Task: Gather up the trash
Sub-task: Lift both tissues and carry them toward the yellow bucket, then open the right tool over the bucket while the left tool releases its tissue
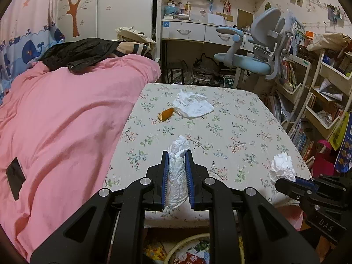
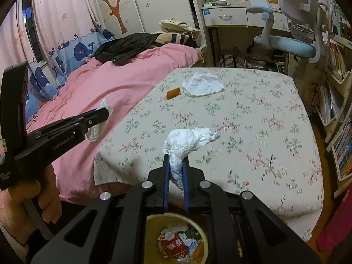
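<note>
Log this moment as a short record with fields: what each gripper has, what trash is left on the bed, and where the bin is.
left gripper: shut on a crumpled white tissue
right gripper: shut on a crumpled white paper wad
left on bed: flat crumpled tissue and orange peel piece, side by side on the floral sheet
bin: yellow-rimmed, below the bed's near edge, already holding wrappers and paper
beside the sheet: pink duvet
</note>
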`<action>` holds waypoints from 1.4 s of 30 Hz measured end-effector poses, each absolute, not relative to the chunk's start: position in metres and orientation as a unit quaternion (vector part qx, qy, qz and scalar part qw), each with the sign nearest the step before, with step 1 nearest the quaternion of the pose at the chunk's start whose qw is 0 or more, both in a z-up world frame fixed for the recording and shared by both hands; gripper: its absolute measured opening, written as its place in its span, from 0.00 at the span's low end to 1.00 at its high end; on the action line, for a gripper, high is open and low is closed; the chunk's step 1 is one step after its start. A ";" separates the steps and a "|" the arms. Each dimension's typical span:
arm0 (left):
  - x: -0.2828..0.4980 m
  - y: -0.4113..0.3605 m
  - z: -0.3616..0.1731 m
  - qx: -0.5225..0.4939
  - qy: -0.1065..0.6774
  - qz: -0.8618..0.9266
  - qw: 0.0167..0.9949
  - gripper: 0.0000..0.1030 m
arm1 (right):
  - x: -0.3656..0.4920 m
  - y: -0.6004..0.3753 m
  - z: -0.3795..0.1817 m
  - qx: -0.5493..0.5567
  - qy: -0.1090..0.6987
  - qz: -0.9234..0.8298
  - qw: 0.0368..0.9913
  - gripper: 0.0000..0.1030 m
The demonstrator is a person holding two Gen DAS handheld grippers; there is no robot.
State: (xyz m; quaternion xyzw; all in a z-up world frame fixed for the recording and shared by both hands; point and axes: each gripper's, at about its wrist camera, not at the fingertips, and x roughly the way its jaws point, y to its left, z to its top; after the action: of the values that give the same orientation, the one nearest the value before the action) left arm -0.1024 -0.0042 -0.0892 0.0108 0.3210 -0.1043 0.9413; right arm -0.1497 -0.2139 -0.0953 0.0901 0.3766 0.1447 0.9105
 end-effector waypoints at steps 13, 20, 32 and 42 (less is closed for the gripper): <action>-0.125 -0.009 -0.096 0.023 0.325 -0.110 0.939 0.14 | -0.189 -0.171 -0.141 0.033 0.474 0.220 0.852 0.12; -0.139 -0.010 -0.101 0.027 0.326 -0.113 0.938 0.14 | -0.210 -0.162 -0.160 0.018 0.514 0.236 0.825 0.15; -0.158 -0.018 -0.109 0.044 0.330 -0.118 0.935 0.14 | -0.224 -0.167 -0.156 0.031 0.510 0.235 0.827 0.48; -0.169 -0.024 -0.119 0.058 0.340 -0.121 0.931 0.14 | -0.223 -0.185 -0.143 0.056 0.475 0.193 0.857 0.64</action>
State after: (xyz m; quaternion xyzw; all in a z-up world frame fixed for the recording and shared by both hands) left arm -0.1686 -0.0238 -0.1187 0.0580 0.3397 -0.1214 0.9308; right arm -0.2226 -0.1854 -0.1428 0.0559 0.4746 0.1928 0.8570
